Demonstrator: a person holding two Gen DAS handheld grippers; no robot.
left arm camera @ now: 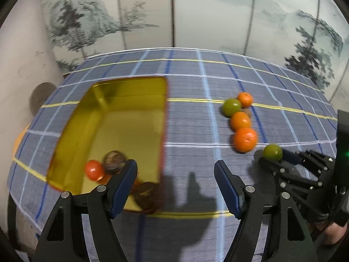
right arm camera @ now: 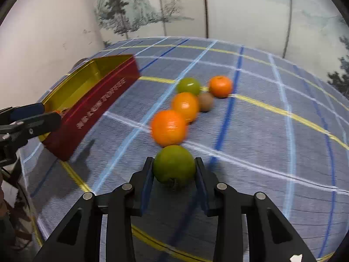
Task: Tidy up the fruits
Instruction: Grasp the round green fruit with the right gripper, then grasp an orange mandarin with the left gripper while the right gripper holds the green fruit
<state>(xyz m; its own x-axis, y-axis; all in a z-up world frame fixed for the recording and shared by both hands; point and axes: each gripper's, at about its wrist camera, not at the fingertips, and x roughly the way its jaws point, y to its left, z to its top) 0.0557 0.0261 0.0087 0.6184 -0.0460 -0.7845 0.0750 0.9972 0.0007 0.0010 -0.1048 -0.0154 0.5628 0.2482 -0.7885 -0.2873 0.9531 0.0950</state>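
Note:
My right gripper (right arm camera: 174,163) is shut on a green fruit (right arm camera: 174,166), seen too in the left wrist view (left arm camera: 272,151), just above the cloth. Beyond it lie three oranges (right arm camera: 169,127), another green fruit (right arm camera: 188,85) and a brown kiwi (right arm camera: 205,101). My left gripper (left arm camera: 175,167) is open and empty over the near right corner of a red tin with a gold inside (left arm camera: 130,118). The tin holds a red tomato (left arm camera: 93,170) and two brown kiwis (left arm camera: 114,162); one is partly hidden by my left finger.
A blue plaid cloth (left arm camera: 196,83) with yellow and white lines covers the table. A painted folding screen (left arm camera: 152,11) stands behind it. The tin's red side (right arm camera: 96,107) faces the right gripper.

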